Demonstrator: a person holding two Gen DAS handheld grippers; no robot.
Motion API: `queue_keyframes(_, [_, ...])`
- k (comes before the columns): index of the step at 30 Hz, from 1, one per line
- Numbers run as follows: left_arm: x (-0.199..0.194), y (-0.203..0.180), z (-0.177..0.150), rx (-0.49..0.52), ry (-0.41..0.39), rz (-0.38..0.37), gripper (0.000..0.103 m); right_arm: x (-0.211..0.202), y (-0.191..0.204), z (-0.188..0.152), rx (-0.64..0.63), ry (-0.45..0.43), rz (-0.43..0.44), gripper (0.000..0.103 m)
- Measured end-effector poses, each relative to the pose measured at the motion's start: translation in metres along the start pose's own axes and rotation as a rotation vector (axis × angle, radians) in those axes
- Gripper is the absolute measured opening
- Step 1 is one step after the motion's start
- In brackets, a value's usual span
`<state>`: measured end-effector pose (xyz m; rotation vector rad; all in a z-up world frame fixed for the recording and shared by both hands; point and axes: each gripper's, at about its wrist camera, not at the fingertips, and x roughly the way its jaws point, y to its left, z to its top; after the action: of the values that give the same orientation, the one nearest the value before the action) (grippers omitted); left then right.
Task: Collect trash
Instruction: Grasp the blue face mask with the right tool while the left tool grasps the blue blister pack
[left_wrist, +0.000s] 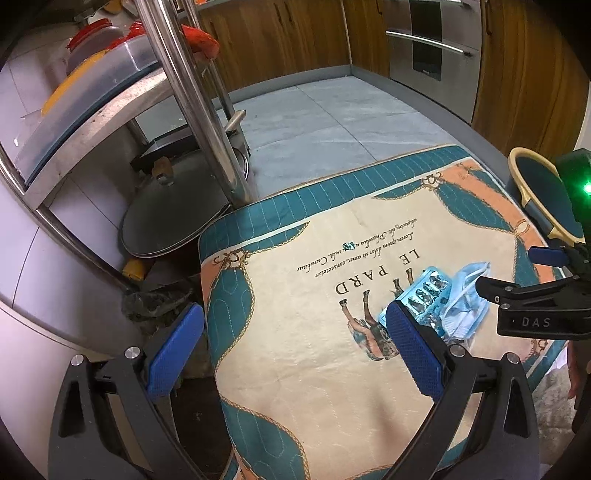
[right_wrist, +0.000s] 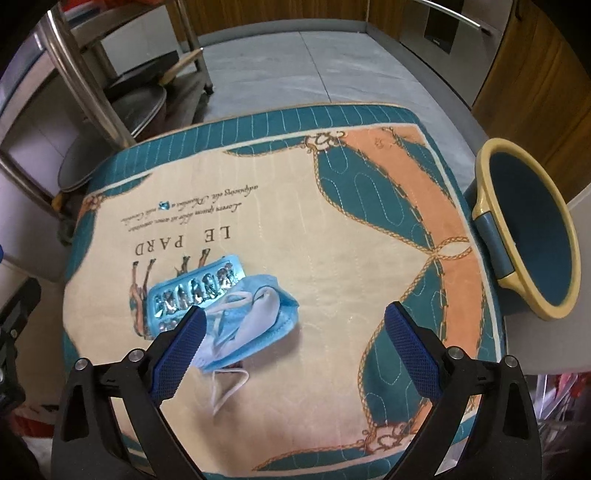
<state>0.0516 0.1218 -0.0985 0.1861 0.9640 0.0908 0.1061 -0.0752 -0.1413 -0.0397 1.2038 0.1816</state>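
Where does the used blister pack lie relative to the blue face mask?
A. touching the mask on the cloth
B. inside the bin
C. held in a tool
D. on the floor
A: the emptied blue foil blister pack lies against the crumpled blue face mask on the printed quilted cloth.

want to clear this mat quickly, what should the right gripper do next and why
Probably shift the right gripper left and down over the blue face mask. It is open and empty, the mask lies beside its left finger, and the bin waits at the mat's right edge.
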Motion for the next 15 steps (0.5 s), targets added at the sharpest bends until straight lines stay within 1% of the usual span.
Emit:
queue_keyframes(2, [0.002,-0.001,0.000,0.007,0.004,0.002,0.097,0.004,-0.001,0.000,0.011,0.011,0.013,0.094])
queue_keyframes(4, [0.004,-0.003,0.001,0.009,0.008,0.004,0.097,0.008,-0.002,0.000,0.027,0.026,0.029,0.085])
queue_keyframes(6, [0.006,-0.004,0.002,0.010,0.013,0.004,0.097,0.014,-0.003,-0.002,0.030,0.057,0.048,0.065])
queue_keyframes(7, [0.006,-0.005,0.002,0.011,0.015,0.004,0.097,0.017,-0.002,-0.002,0.025,0.069,0.056,0.061])
queue_keyframes(8, [0.007,-0.006,0.002,0.013,0.017,0.004,0.097,0.017,-0.002,-0.003,0.024,0.076,0.068,0.048])
queue_keyframes(10, [0.008,-0.009,0.003,0.022,0.021,0.004,0.097,0.017,-0.003,-0.001,0.033,0.084,0.118,0.030])
queue_keyframes(12, [0.010,-0.013,0.003,0.033,0.026,0.002,0.097,0.013,-0.003,0.000,0.025,0.073,0.131,0.025])
queue_keyframes(15, [0.012,-0.020,0.004,0.049,0.033,-0.005,0.097,-0.002,-0.002,0.004,-0.003,0.041,0.121,0.025])
